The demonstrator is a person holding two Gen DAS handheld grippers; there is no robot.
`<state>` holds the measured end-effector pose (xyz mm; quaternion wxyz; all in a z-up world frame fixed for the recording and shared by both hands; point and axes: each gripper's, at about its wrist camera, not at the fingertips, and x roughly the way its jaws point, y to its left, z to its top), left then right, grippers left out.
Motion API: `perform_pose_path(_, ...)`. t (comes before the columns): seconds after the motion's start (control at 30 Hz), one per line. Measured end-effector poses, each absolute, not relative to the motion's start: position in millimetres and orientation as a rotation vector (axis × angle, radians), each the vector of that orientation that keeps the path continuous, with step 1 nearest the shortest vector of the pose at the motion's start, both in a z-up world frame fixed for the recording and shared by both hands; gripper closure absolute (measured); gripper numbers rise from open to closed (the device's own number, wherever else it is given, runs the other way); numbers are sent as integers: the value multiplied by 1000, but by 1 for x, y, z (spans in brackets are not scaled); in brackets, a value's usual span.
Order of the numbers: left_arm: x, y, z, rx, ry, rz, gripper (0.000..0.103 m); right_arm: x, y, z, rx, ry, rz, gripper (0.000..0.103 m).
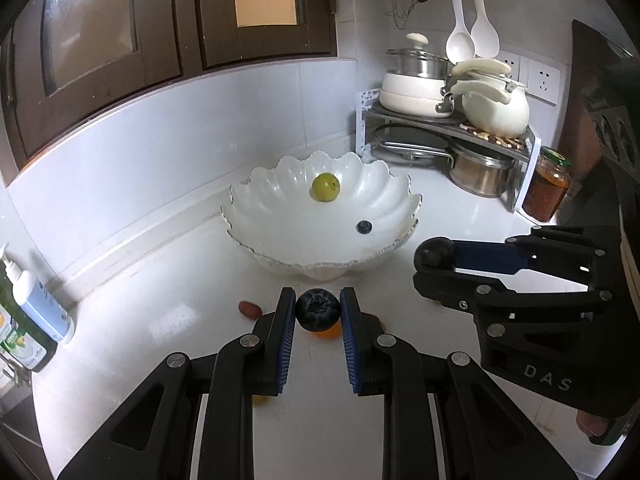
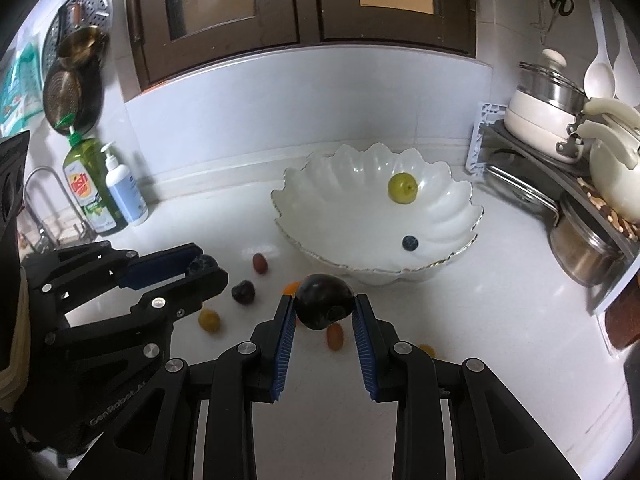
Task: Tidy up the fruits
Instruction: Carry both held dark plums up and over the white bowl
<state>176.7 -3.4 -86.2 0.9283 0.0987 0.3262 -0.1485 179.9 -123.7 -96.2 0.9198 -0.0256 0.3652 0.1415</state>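
Left wrist view shows our left gripper (image 1: 318,307) pinching a blueberry (image 1: 318,309) between its blue pads, held above the white counter (image 1: 160,320) just in front of the scalloped white bowl (image 1: 280,216). We hold it at the very tips of the fingers, probably so that the berry can drop cleanly when we let go over the bowl. To the right in the same view, our right gripper (image 1: 434,258) pinches a bigger dark fruit, maybe a dark grape or small plum (image 1: 434,254); we cannot tell which.

From the right wrist view this dark fruit (image 2: 324,300) sits pressed between the two pads, a little nearer to the bowl rim (image 2: 400,270). Both grippers point down toward the bowl, which makes sense if the bowl is the place for collecting.

Inside the bowl there are already a green grape (image 2: 403,187) near the far side and a second blueberry (image 2: 410,243) lower on the slope, well apart from each other.

On the counter some fruits are not yet collected: a reddish grape (image 2: 260,263), a dark berry (image 2: 243,291), a yellow cherry tomato (image 2: 209,319) and an orange one (image 2: 334,337). We judge the task is in an early part, and each held fruit must first pass over the rim before release, or it may roll away on the smooth counter
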Motion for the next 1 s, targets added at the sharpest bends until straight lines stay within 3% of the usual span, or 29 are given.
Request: perform_pose_path(1.0, 254, -18, -67, 191, 663, -290, 80, 239, -150, -74, -13, 708, 144, 72)
